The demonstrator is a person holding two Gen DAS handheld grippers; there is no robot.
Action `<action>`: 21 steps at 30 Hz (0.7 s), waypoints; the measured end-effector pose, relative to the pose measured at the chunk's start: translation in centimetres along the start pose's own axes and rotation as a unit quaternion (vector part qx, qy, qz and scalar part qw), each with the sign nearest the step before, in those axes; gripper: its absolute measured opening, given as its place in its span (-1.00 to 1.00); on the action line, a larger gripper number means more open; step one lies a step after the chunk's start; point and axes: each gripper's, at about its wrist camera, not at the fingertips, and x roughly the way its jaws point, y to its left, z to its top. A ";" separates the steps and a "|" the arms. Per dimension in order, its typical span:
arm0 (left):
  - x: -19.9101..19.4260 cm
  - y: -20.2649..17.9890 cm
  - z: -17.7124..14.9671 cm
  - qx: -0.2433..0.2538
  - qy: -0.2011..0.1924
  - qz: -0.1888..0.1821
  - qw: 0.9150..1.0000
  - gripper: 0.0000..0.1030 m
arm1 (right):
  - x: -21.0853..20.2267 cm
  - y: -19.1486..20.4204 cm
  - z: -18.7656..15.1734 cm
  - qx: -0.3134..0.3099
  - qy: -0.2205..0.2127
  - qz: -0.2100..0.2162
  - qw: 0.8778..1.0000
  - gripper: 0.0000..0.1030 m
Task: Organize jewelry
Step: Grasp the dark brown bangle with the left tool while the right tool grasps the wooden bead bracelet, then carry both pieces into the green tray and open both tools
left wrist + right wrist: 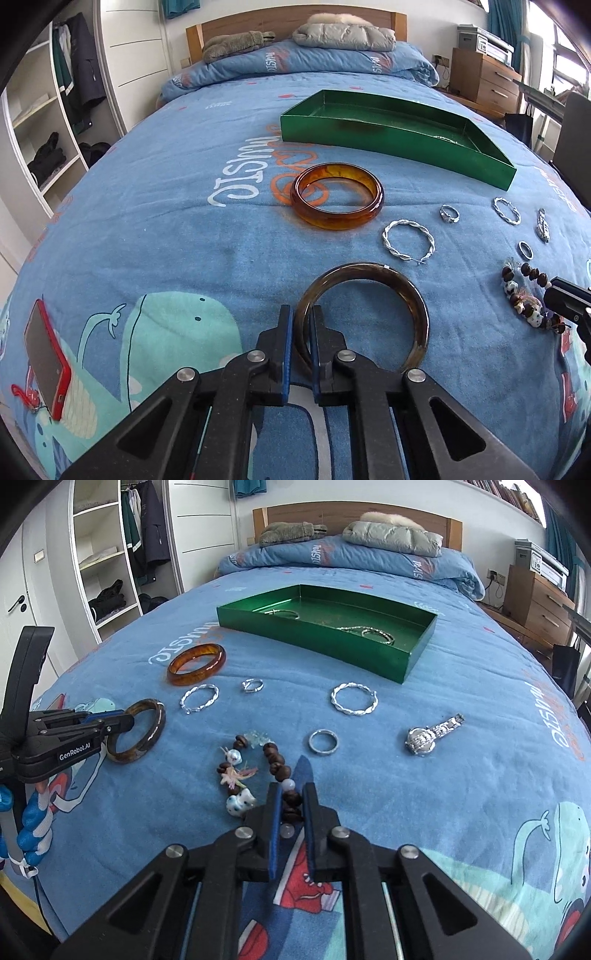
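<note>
My left gripper (301, 318) is shut on the near rim of a dark brown bangle (406, 291), which lies on the blue bedspread; the same grip shows in the right wrist view, left gripper (127, 720) on the bangle (147, 734). My right gripper (290, 797) is shut on a beaded bracelet (275, 760) of brown and white beads. An amber bangle (338, 221) lies farther off. Beyond it stands a green tray (332, 646) with thin silver pieces inside. Two twisted silver hoops (354, 685), a watch (424, 738) and a ring (312, 739) lie loose on the bed.
A red phone (48, 365) lies at the near left of the bed. A folded duvet and jackets (391, 535) are piled at the headboard. An open wardrobe (107, 572) stands to the left, wooden drawers (535, 598) to the right.
</note>
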 end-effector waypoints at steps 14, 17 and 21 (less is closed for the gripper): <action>-3.5 -1.4 1.6 0.022 -0.034 -0.007 0.999 -0.85 | -5.1 0.0 3.4 -0.014 -0.062 -0.008 0.998 -0.81; -4.1 -1.5 3.3 0.020 -0.042 -0.016 0.999 -0.85 | -5.2 -0.9 5.5 -0.018 -0.073 -0.020 0.997 -0.81; -3.8 -1.7 7.5 0.016 -0.054 -0.027 0.998 -0.85 | -4.1 -2.8 9.6 -0.020 -0.090 -0.044 0.995 -0.81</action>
